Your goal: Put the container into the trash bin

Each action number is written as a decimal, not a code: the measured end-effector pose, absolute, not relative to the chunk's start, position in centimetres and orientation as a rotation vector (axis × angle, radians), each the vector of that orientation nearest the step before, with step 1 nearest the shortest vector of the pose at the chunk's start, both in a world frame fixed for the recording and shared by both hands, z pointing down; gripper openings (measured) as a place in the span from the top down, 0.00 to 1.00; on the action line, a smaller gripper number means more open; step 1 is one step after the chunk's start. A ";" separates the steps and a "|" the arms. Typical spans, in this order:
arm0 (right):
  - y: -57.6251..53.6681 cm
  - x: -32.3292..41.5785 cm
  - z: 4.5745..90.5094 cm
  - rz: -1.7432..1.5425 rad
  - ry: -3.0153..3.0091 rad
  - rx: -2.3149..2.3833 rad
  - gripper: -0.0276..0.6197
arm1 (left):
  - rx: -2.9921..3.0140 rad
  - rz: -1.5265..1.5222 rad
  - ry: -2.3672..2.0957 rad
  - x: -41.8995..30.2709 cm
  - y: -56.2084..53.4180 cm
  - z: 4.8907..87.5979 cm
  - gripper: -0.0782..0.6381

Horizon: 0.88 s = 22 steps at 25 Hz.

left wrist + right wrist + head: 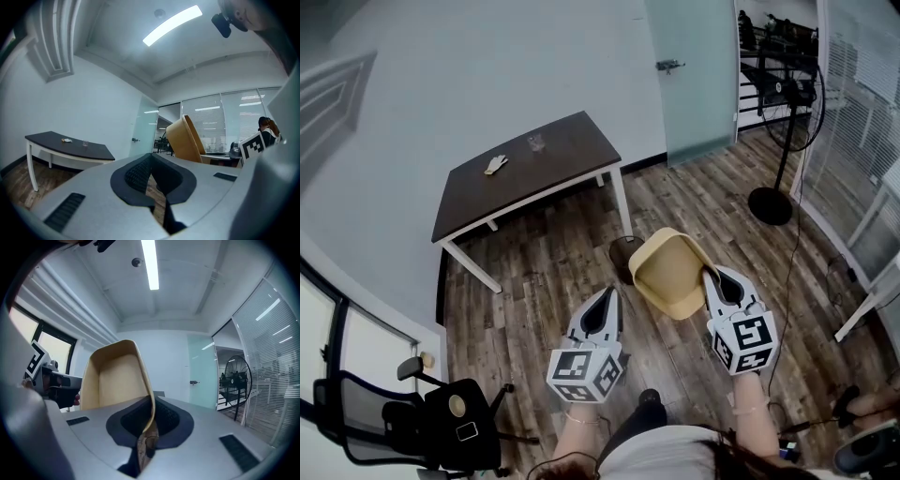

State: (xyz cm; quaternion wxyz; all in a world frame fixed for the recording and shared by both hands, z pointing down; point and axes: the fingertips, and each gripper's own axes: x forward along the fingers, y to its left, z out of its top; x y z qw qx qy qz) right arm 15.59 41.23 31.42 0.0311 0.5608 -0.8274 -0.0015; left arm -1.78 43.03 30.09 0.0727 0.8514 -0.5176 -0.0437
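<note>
A tan, open-topped container (667,272) is tipped on its side, and my right gripper (710,274) is shut on its rim. In the right gripper view the container (115,376) stands up from the jaws, its thin wall pinched between the pads of the right gripper (151,401). My left gripper (607,294) hangs level to the left of the container, shut and holding nothing. The left gripper view has that gripper's (151,158) tips meeting, with the container (185,140) off to the right. A dark round trash bin (622,251) stands on the wood floor, partly hidden behind the container.
A dark-topped table (530,164) on white legs stands ahead to the left, bearing a small glass (536,143) and a white scrap (495,165). A floor fan (772,202) stands to the right near a frosted glass door (694,75). A black office chair (441,422) sits at lower left.
</note>
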 end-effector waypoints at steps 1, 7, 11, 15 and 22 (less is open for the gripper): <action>40.3 15.1 31.4 -0.002 -2.551 1.730 0.93 | 2.558 -0.133 -1.553 -2.2 42.1 30.1 0.86; 34.5 12.2 31.4 0.024 -2.566 1.716 0.93 | 2.560 -0.135 -1.547 -4.9 36.8 30.2 0.86; 31.4 9.9 31.0 0.036 -2.574 1.713 0.93 | 2.564 -0.137 -1.535 -6.8 33.9 29.8 0.86; 29.2 8.4 30.7 0.053 -2.583 1.713 0.93 | 2.571 -0.132 -1.515 -8.0 31.9 29.6 0.86; 25.9 7.1 30.6 0.096 -2.579 1.711 0.93 | 2.568 -0.129 -1.502 -9.8 29.2 29.6 0.86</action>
